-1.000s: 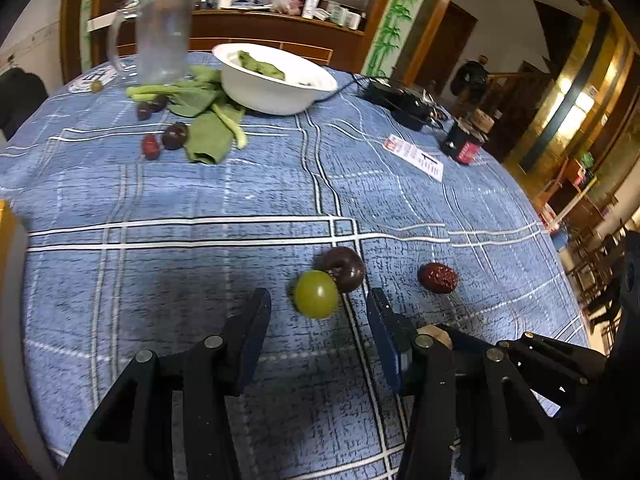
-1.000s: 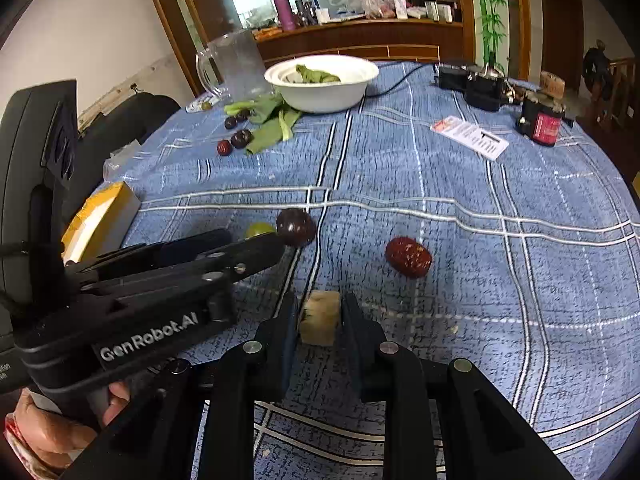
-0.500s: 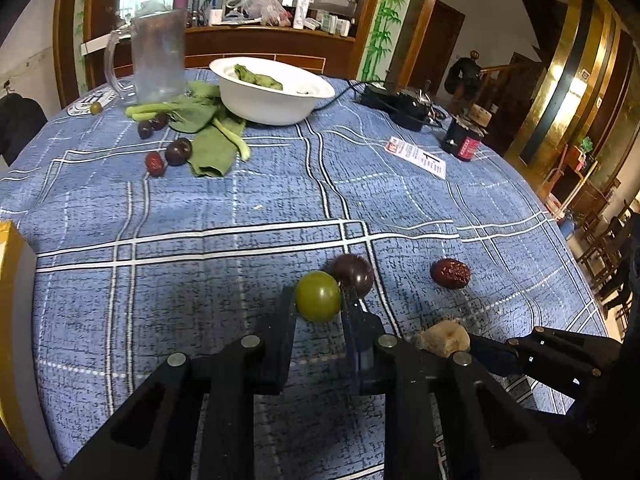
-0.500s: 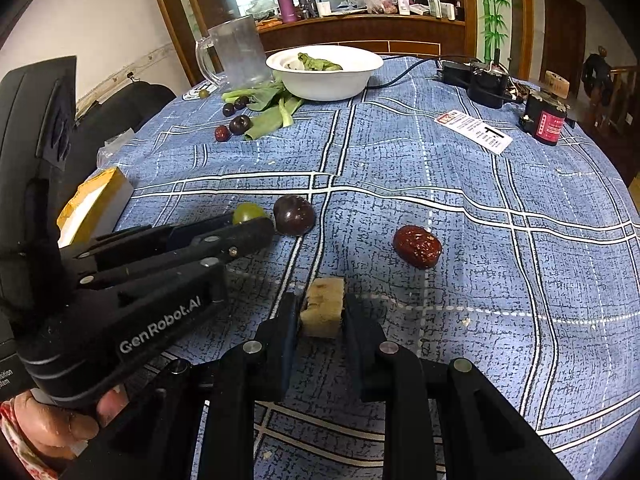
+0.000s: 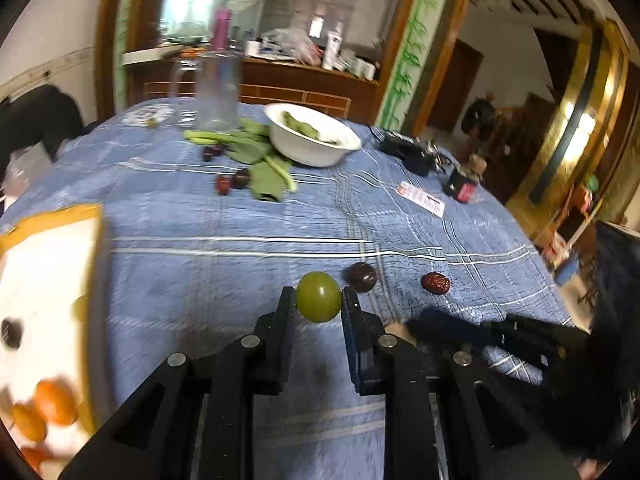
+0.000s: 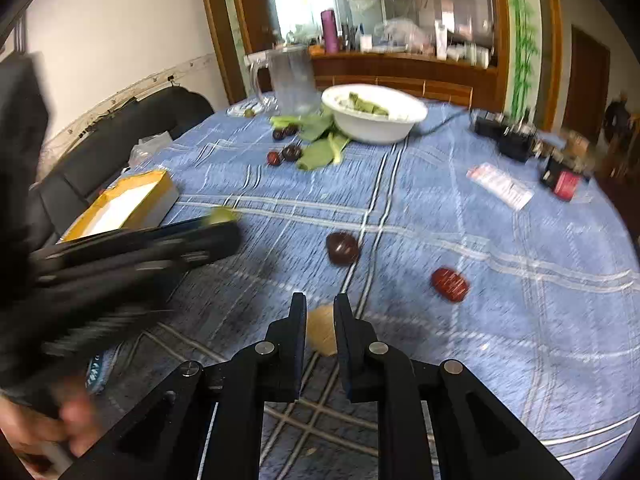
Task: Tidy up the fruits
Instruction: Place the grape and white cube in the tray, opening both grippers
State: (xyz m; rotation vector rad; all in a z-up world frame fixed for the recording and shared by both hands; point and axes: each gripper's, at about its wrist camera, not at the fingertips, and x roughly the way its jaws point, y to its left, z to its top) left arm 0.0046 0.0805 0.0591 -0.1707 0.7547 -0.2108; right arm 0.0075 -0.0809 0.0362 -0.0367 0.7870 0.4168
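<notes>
Grippers over a blue checked tabletop [image 5: 240, 220], each holding one piece of food.

Left gripper [image 5: 319, 300] has its fingers pressed against both sides of a round green fruit [image 5: 318, 297], held above the cloth. Right gripper [image 6: 320, 312] has its fingers narrowed on a pale tan chunk [image 6: 322, 330]; the blur hides what kind of food it is. On the cloth just beyond the green fruit lies a dark purple plum [image 5: 361, 277], and a wrinkled red date [image 5: 436, 283] sits a little apart to its right. A yellow-edged box [image 5: 52, 280] with orange fruits inside stands at the left edge of the left wrist view. Farther back are a white bowl [image 5: 312, 142] of greens, loose green leaves [image 5: 264, 178] with small dark fruits beside them, and a clear glass pitcher [image 5: 218, 94].
</notes>
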